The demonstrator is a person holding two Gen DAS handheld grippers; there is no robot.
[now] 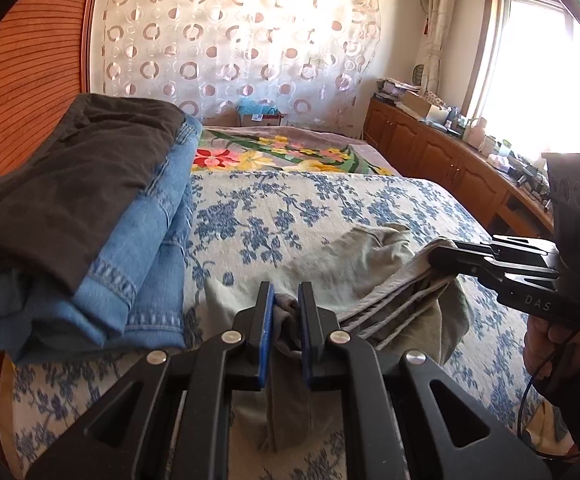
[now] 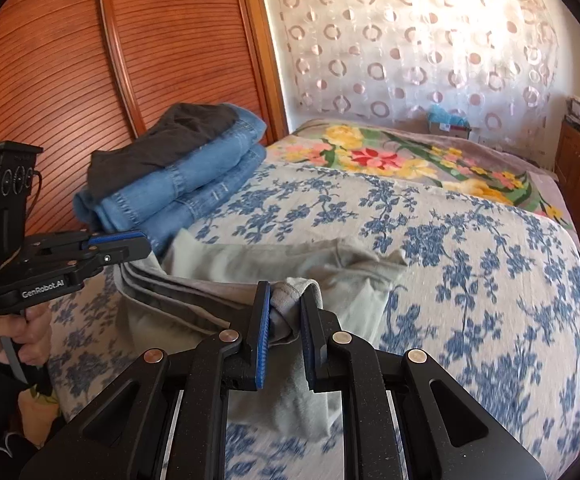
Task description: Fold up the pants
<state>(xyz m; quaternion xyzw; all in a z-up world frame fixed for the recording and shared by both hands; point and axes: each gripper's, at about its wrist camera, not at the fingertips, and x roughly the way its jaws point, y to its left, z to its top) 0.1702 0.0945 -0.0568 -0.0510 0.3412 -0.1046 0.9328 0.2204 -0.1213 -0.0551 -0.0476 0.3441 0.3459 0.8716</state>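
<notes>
Both grippers, left [image 1: 285,300] and right [image 2: 285,300], are clamping the half-folded pants [image 1: 354,264]; stacking at ten o'clock is remaining.

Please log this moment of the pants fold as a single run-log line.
left gripper: shut on grey-green pants | right gripper: shut on pants | pants partly folded on bed | folded stack beside
</notes>
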